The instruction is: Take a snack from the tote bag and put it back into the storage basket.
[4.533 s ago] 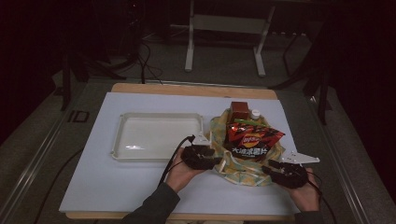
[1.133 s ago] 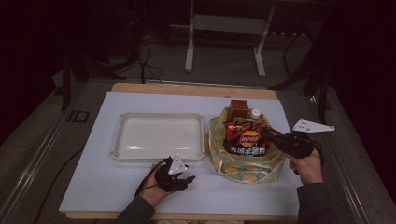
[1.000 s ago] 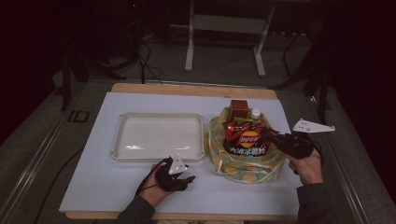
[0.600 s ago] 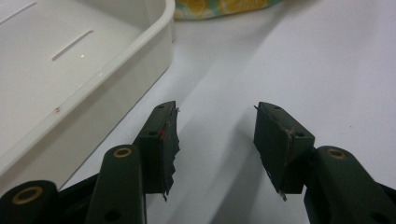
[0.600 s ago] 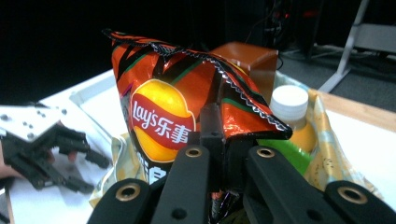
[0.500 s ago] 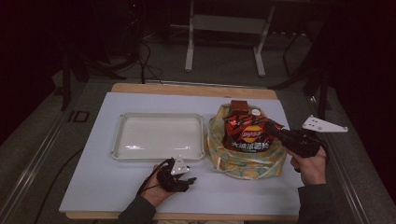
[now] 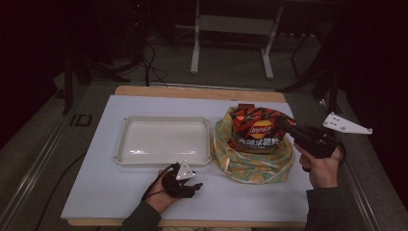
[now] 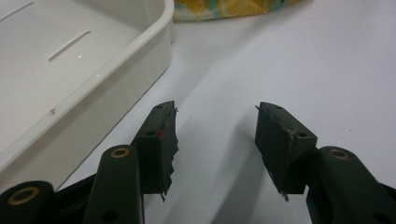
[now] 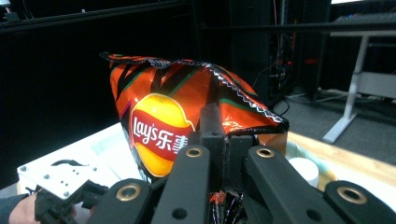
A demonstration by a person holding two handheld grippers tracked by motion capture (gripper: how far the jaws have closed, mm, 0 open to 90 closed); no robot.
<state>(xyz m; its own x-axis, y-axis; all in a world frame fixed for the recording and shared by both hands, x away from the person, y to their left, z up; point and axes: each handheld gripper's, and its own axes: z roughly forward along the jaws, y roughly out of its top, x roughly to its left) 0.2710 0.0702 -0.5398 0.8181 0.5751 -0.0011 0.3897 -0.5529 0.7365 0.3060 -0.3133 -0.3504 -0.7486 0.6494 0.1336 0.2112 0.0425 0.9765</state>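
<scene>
At the near edge of the white table [image 7: 120,192], the left gripper [image 7: 192,185] is held low over the surface, just in front of the white tray [image 7: 120,144]. In the left gripper view, its two black jaws are seen standing apart with only bare table between them; they have just been opening a little more. The corner of the tray is seen just beside the left jaw, not touching it.

Further to the right, the right gripper [image 7: 288,126] is held up by the person's right hand [image 7: 321,166], with the grey three-cornered plate [image 7: 345,124] on top. Its jaws are pressed together on the right corner of the chip bag [image 7: 255,130], near the crimped top seam. The bag is red and black, and the word "Lay's" can be read in white on its yellow and red logo, followed by Chinese characters. More Chinese writing is seen lower on the bag in the high view, but it is too small to be read.

The chip bag is standing upright inside a cloth bag [image 7: 250,166] with a yellow and green pattern, to the right of the tray. A white cap [image 9: 303,169] is seen behind the chip bag in the right gripper view.
</scene>
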